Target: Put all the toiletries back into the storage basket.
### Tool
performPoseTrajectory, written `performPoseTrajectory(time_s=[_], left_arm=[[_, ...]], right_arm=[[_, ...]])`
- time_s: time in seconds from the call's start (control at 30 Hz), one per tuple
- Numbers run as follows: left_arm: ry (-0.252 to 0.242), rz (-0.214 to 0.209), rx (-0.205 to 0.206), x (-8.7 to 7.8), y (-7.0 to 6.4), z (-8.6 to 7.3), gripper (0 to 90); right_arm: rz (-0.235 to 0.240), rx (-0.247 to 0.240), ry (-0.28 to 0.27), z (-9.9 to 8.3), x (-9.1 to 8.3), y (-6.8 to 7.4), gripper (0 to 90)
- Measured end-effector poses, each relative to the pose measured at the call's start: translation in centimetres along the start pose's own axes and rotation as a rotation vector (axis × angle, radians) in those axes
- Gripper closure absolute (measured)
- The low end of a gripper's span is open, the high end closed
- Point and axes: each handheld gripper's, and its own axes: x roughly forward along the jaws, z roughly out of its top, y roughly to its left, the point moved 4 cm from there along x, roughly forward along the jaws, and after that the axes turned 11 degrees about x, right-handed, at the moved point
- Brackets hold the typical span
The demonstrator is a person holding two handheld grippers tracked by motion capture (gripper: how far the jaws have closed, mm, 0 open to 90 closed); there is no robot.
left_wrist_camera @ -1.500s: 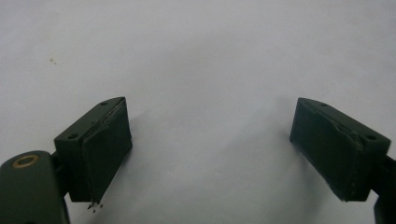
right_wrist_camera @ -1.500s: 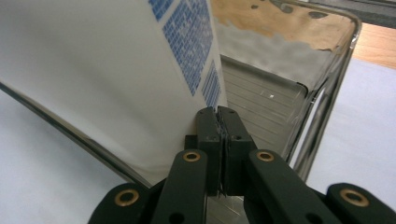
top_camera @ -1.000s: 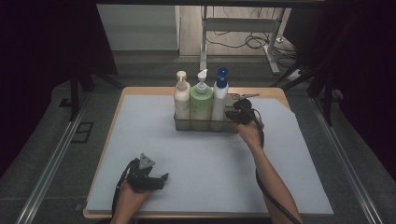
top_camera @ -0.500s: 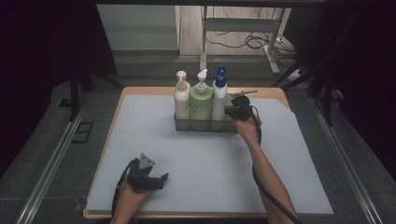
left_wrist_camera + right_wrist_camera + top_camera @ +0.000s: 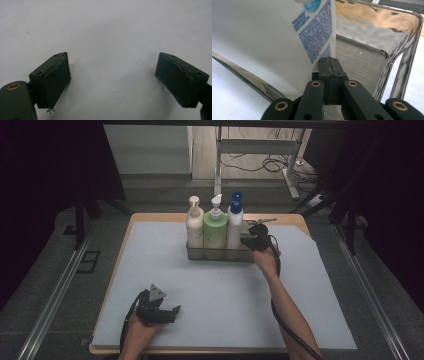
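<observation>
at the far edge of the tabletop point(image 5: 150, 270), mid-width, a metal rack point(image 5: 220, 254) holds three pump bottles in a row: cream bottle point(image 5: 194, 227), green bottle point(image 5: 215, 230), white bottle with blue pump point(image 5: 234, 222). right gripper point(image 5: 249, 240) sits at the rack's right end, just beside the white bottle. right forearm runs from the near edge up and slightly left, wrist bent, cable trailing along it. in the right gripper view the right gripper's jaws are pressed flat together with no gap, tips at the rack's shiny rim; can't tell if the thin rim is pinched between them. bottle's blue-print label sits just left of the tips, the rack's empty end to the right. left gripper point(image 5: 167, 312) rests near the near-left corner on the pale sheet, hand behind it, pointing right. left gripper view: jaws spread wide, bare sheet between them.
</observation>
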Motion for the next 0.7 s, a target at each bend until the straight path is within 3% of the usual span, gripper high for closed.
performPoseTrajectory(time_s=[0.37, 0.7], left_arm=[[0.001, 0.000, 0.002, 0.0, 0.0, 0.0, 12.1], [-0.002, 0.001, 0.000, 0.0, 0.0, 0.0, 12.1]], right_arm=[[-0.014, -0.032, -0.026, 0.0, -1.6, -0.2, 66.6], [0.001, -0.043, -0.042, -0.2, -3.1, -0.4, 50.1]])
